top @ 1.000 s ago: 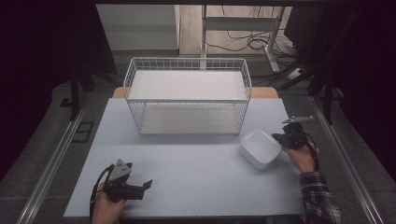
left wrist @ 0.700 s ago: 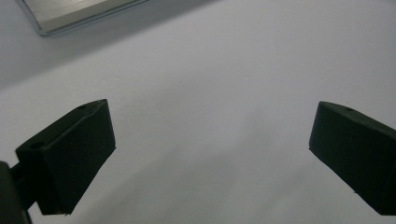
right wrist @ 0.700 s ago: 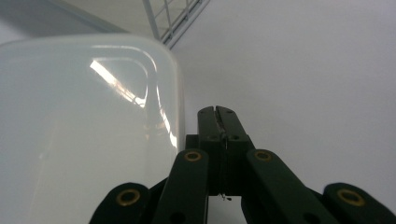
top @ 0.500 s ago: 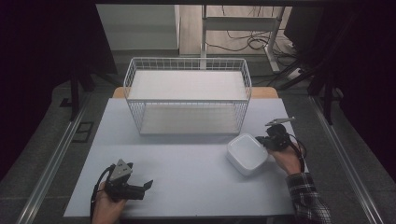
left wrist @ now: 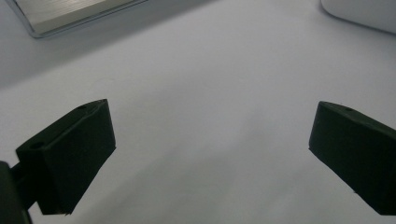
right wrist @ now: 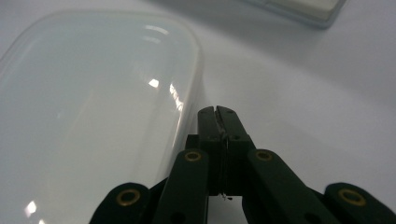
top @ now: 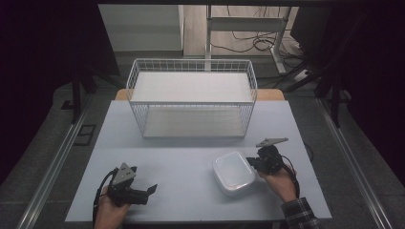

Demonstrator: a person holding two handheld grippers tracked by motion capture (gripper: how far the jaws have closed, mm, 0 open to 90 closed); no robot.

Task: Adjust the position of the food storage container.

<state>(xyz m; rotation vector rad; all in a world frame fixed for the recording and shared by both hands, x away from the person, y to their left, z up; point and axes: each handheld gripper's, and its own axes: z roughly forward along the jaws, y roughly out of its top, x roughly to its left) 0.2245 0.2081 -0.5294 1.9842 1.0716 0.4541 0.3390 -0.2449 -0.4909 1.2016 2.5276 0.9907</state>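
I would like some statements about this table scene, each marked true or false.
1. The right gripper has its jaws shut. True.
2. The white container sits inside the wire basket. False: it lies on the table, in front of the basket.
3. The left gripper has its jaws open with nothing between them. True.
4. The right gripper is beside the container's edge. True.
5. The left gripper touches the container. False: it is well apart from it, near the table's front-left part.

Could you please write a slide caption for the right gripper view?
Right gripper, jaws shut, beside the rim of a white lidded container on the pale table.
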